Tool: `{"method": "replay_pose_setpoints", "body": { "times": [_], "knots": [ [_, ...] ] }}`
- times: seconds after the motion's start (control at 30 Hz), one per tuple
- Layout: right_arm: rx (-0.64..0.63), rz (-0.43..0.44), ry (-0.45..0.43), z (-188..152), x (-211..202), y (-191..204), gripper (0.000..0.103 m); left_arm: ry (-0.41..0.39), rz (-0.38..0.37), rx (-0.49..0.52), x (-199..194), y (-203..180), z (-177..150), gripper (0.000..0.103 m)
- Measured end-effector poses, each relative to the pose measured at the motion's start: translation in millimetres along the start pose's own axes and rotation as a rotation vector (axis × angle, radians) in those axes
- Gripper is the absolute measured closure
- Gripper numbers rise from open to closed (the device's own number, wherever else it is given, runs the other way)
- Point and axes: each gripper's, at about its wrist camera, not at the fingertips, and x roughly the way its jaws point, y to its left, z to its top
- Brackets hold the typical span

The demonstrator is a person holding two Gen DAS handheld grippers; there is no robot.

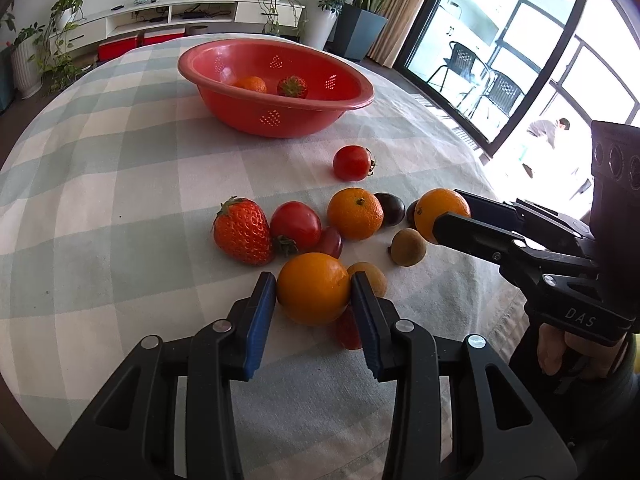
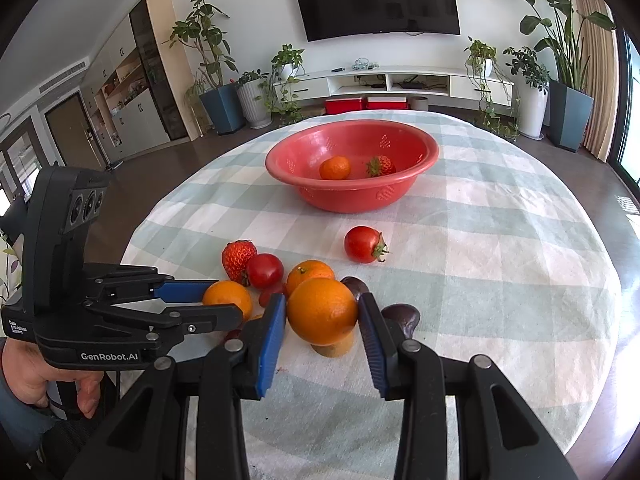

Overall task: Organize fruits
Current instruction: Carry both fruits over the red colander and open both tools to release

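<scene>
Strawberry [image 1: 242, 231], tomatoes [image 1: 295, 225] beside oranges [image 1: 313, 288]

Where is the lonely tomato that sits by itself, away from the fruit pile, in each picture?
Left wrist view: the lone tomato sits just right of the middle, between the red bowl and the fruit pile.
Right wrist view: the lone tomato sits near the middle, below the bowl's right side, above the pile.
Shared landmark: the red bowl, holding one orange and one strawberry.
</scene>
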Motion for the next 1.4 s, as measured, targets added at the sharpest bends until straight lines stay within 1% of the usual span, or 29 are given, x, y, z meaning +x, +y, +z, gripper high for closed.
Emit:
{"method": "replay_pose_setpoints", "body": {
  "times": [0.23, 0.37, 0.53, 0.63, 0.7, 0.8, 0.87, 0.93, 1.03, 1.13, 1.2, 1.27, 1.4],
  "knots": [
    [0.002, 0.004, 0.006, -0.2, 1.1, 0.2, 0.063, -0.042, -0.002, -0.023, -19.0, 8.1, 2.7, 0.067],
    [0.024, 0.01, -0.007, 3.7, -5.2, -3.6, 0.063, -0.078, -0.004, -0.031, -33.2, 15.7, 14.8, 0.067],
    [0.038, -0.003, -0.049, 22.2, -20.9, -13.2, 0.063, -0.141, 0.012, -0.024, -52.9, 28.8, 49.8, 0.067],
    [0.031, -0.03, -0.084, 44.8, -29.5, -23.6, 0.063, -0.176, 0.031, 0.008, -60.8, 30.8, 79.5, 0.067],
    [0.025, -0.036, -0.115, 64.6, -35.7, -29.7, 0.063, -0.183, 0.042, 0.034, -60.2, 30.0, 99.4, 0.067],
    [0.003, -0.044, -0.132, 95.0, -34.8, -34.6, 0.063, -0.173, 0.059, 0.068, -48.9, 27.4, 126.8, 0.067],
    [-0.014, -0.036, -0.13, 113.0, -26.3, -36.4, 0.063, -0.167, 0.074, 0.092, -38.6, 22.7, 143.9, 0.067],
    [-0.017, -0.012, -0.108, 126.8, -11.7, -37.7, 0.063, -0.153, 0.088, 0.122, -27.6, 17.1, 157.6, 0.067],
    [-0.016, 0.013, -0.056, 141.4, 17.6, -40.6, 0.063, -0.107, 0.11, 0.162, -4.2, 11.0, 169.6, 0.067],
    [-0.033, 0.003, 0.0, 147.8, 45.5, -41.1, 0.063, -0.059, 0.137, 0.196, 23.5, 9.7, 173.8, 0.067],
    [-0.052, -0.014, 0.032, 149.0, 60.4, -41.3, 0.063, -0.042, 0.153, 0.214, 37.0, 10.5, 175.0, 0.067],
    [-0.076, -0.045, 0.064, 148.3, 73.8, -41.7, 0.063, -0.028, 0.166, 0.233, 46.7, 10.5, 176.4, 0.067],
    [-0.114, -0.065, 0.113, 143.9, 93.3, -44.0, 0.063, -0.003, 0.19, 0.268, 60.5, 11.4, 176.1, 0.067]
  ]
}}
